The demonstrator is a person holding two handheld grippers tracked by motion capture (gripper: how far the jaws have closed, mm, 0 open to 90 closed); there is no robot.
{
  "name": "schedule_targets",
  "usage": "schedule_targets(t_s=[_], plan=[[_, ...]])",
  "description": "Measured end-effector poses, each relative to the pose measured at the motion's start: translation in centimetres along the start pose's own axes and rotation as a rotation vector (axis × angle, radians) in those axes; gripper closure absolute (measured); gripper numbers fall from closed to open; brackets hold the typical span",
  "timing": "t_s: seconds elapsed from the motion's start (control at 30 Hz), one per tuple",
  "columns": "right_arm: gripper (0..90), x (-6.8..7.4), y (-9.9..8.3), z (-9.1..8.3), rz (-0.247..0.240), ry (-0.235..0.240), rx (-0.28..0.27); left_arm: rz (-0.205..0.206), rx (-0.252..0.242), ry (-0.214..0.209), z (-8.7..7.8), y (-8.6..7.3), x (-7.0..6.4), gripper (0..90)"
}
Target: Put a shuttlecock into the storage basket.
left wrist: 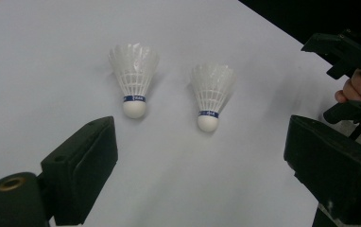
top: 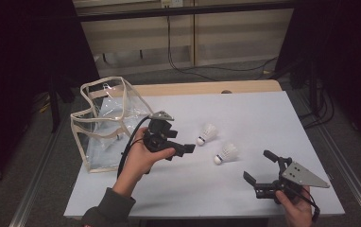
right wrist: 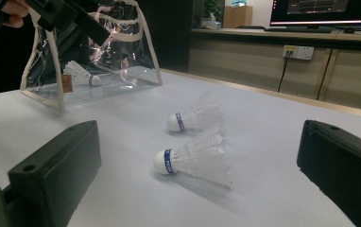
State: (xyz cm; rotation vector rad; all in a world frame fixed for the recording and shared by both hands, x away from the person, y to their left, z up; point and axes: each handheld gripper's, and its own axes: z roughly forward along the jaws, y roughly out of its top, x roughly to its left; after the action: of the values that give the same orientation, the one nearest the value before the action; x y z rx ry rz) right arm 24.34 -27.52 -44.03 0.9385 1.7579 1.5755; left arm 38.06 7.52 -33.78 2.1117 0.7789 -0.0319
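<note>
Two white shuttlecocks with blue bands lie on the white table. One shuttlecock [top: 208, 134] [left wrist: 133, 75] [right wrist: 195, 116] lies farther back; the other [top: 227, 153] [left wrist: 210, 92] [right wrist: 195, 158] lies nearer the front. My left gripper [top: 181, 142] [left wrist: 207, 170] hovers to their left, open, its jaws aimed at both. Near the front right edge my right gripper [top: 259, 165] [right wrist: 200, 137] is open too, pointing at them from the other side. A third shuttlecock [right wrist: 81, 73] lies inside the clear bag [top: 105, 101] [right wrist: 136, 52].
The clear bag with cream trim stands open at the table's left. The table [top: 244, 109] has a wooden strip along its far edge. Cables run on the floor behind. A monitor and cabinets stand beyond the table in the right gripper view.
</note>
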Motion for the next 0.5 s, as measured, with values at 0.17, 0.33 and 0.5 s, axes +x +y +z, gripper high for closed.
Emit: schedule_targets(t_s=[0.17,0.33,0.5], plan=[[0.4,-0.1,-0.1,0.0,0.009,0.000,-0.001,0.004,0.007,-0.011,0.7,-0.2,-0.3,10.7],[0.4,0.0,-0.1,0.1,0.005,0.004,0.003,0.008,0.011,-0.017,1.2,-0.2,-0.6,10.7],[0.4,0.0,-0.1,0.1,0.008,0.006,0.000,0.011,0.009,-0.018,1.5,-0.3,-0.7,10.6]])
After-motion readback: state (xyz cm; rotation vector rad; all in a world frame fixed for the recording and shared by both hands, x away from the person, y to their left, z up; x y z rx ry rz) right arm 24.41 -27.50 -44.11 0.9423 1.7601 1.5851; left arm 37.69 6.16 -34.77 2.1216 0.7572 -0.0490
